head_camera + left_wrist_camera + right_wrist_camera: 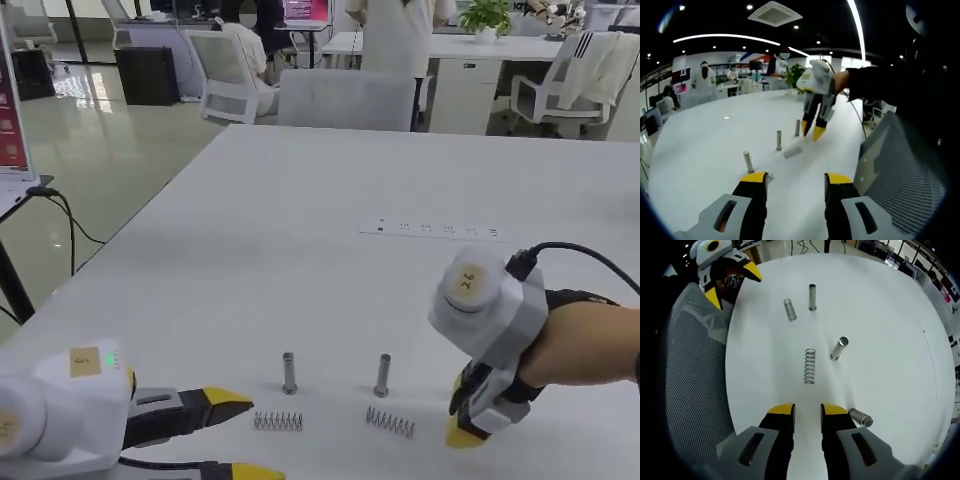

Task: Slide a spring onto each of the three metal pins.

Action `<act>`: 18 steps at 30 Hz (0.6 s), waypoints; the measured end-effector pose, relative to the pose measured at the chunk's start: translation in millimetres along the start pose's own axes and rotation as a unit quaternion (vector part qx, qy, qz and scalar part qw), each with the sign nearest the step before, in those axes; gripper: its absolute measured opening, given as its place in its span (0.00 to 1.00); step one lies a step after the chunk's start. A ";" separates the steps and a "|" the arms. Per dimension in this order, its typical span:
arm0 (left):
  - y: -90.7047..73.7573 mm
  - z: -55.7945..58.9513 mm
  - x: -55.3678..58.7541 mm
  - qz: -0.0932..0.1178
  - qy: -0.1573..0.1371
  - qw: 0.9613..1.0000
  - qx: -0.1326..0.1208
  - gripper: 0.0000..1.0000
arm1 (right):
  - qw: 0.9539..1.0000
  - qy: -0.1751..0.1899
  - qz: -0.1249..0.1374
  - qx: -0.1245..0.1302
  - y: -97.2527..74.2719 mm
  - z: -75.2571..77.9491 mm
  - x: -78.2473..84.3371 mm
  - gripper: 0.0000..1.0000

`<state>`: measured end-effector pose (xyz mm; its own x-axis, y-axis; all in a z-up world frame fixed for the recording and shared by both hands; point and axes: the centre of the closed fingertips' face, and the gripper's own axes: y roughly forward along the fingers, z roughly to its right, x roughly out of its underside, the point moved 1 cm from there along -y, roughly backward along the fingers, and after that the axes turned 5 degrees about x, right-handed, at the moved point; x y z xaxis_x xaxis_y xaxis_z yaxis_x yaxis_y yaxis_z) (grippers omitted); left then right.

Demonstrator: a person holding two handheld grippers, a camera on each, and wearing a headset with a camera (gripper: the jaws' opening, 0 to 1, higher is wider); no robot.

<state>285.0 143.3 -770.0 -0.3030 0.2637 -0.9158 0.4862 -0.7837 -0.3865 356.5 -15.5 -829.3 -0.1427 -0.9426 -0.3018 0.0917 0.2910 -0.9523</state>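
Two bare metal pins stand upright on the white table, the left pin (289, 372) and the middle pin (382, 374). A loose spring (278, 421) lies in front of the left pin and a second loose spring (390, 422) in front of the middle one. In the right gripper view a third pin (860, 417) beside my right jaw carries a spring around it. My right gripper (462, 425) hangs just over the table to the right of the middle pin, slightly open and empty. My left gripper (240, 438) is wide open and empty, left of the springs.
A white power strip (428, 229) lies farther back on the table. A grey mesh chair (695, 370) sits at the table's near edge. Office chairs, desks and a person stand beyond the far edge.
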 end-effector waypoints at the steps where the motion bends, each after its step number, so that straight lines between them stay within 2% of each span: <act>1: 0.1 0.2 0.0 0.000 0.000 1.000 0.000 0.40 | 1.000 -0.001 0.003 -0.001 1.2 -0.7 -3.2 0.18; 8: 0.6 -0.1 -0.2 0.000 0.000 1.000 0.000 0.39 | 1.000 -0.006 0.011 -0.002 10.3 -2.6 -15.1 0.17; 18: 3.2 0.0 0.2 -0.001 0.000 1.000 0.002 0.39 | 1.000 -0.003 0.014 0.001 25.9 1.7 -22.3 0.16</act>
<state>286.5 140.8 -771.3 -0.3042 0.2646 -0.9151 0.4824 -0.7856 -0.3875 363.8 12.7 -847.2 -0.1351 -0.9353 -0.3271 0.0973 0.3160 -0.9437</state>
